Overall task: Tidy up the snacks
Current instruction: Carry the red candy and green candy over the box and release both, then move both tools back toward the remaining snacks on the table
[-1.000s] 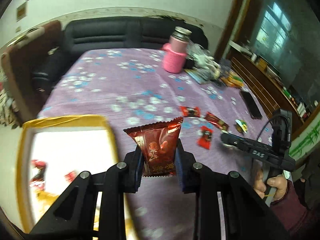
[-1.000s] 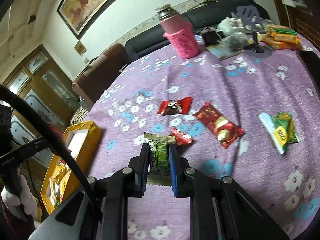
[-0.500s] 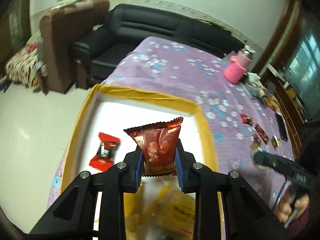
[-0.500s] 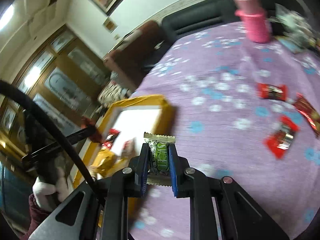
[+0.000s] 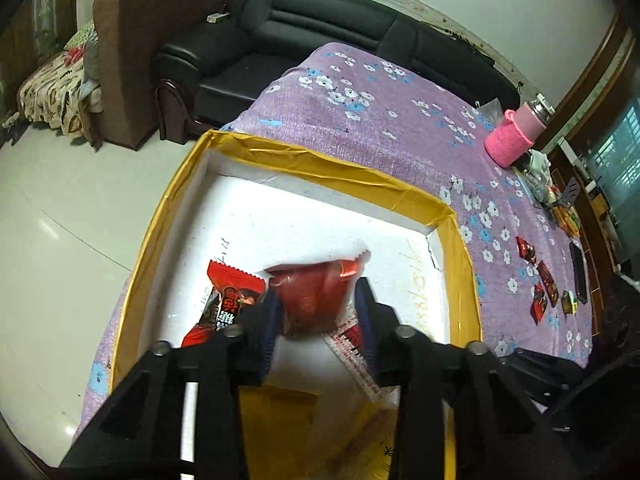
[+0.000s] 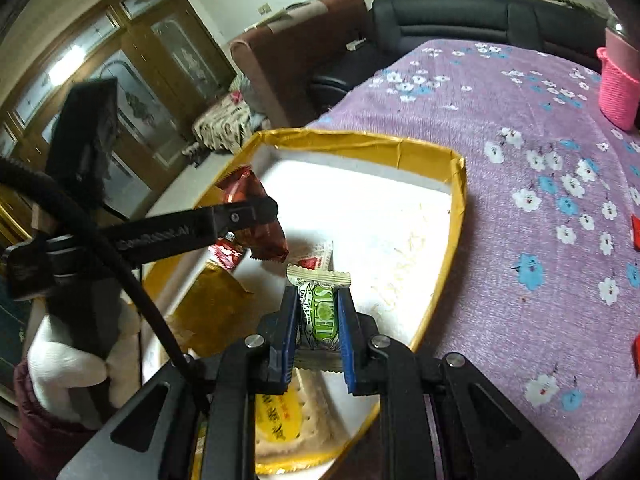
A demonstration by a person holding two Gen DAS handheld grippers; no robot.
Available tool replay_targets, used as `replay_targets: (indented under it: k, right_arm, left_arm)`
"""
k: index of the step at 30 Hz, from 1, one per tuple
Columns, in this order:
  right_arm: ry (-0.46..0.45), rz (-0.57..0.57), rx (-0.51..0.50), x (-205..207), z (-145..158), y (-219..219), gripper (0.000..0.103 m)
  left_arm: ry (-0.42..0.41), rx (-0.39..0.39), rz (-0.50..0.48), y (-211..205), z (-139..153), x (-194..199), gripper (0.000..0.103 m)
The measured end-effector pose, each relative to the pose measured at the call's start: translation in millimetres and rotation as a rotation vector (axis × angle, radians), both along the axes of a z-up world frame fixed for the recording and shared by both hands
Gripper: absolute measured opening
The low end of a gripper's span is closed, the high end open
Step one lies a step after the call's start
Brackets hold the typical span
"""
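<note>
A yellow-rimmed box [image 5: 320,166] with a white floor sits at the table's near-left corner; it also shows in the right wrist view [image 6: 456,216]. My left gripper [image 5: 318,316] is open above the box; the dark red snack packet [image 5: 316,296] is blurred between the spread jaws and falling. In the right wrist view that packet [image 6: 256,216] hangs beside the left gripper's finger. My right gripper [image 6: 318,320] is shut on a green-and-white candy [image 6: 320,312] above the box. A red wrapped candy [image 5: 226,306] lies on the box floor.
Several red snacks [image 5: 540,280] and a black phone [image 5: 578,276] lie on the purple flowered tablecloth at the right. A pink bottle [image 5: 516,136] stands at the far right. A yellow biscuit pack [image 6: 280,416] lies in the box. Sofas stand behind the table.
Both grippers swung from the scattered snacks to over the box. My left gripper has opened and the dark red packet is dropping. The right gripper still holds its green candy.
</note>
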State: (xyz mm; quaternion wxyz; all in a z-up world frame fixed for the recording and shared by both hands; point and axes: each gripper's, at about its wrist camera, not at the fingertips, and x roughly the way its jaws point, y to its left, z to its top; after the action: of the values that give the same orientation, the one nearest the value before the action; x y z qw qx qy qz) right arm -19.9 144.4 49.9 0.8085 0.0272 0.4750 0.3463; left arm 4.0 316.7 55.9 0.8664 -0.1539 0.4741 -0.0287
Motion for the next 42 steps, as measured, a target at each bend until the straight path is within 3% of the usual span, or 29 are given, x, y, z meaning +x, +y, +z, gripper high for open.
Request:
replay_targets:
  k: [4, 9, 13, 16, 18, 22, 31, 42]
  right_arm:
    - [-0.014, -0.028, 0.002, 1, -1, -3, 0.020]
    - [-0.048, -0.047, 0.016, -6, 12, -15, 0.024]
    - [-0.087, -0.082, 0.045, -20, 26, -35, 0.034]
    - [-0.129, -0.116, 0.051, -36, 35, -56, 0.038]
    - [-0.160, -0.148, 0.046, -46, 39, -72, 0.044]
    - [-0.202, -0.211, 0.042, -67, 43, -106, 0.045]
    - [-0.288, -0.361, 0.010, -109, 50, -191, 0.051]
    - [-0.323, -0.535, 0.041, -128, 59, -285, 0.055]
  left_arm:
    - [-0.040, 0.004, 0.010, 2, 11, -8, 0.071]
    - [-0.080, 0.056, 0.071, -1, 36, -26, 0.087]
    - [-0.159, 0.009, 0.081, -11, 56, -57, 0.087]
    - [-0.201, 0.041, 0.084, -32, 70, -84, 0.087]
    - [-0.229, 0.093, 0.091, -52, 80, -102, 0.087]
    - [-0.270, 0.231, 0.122, -90, 91, -130, 0.088]
    - [-0.338, 0.399, 0.072, -161, 99, -174, 0.090]
    - [-0.352, 0.414, -0.029, -210, 105, -189, 0.090]
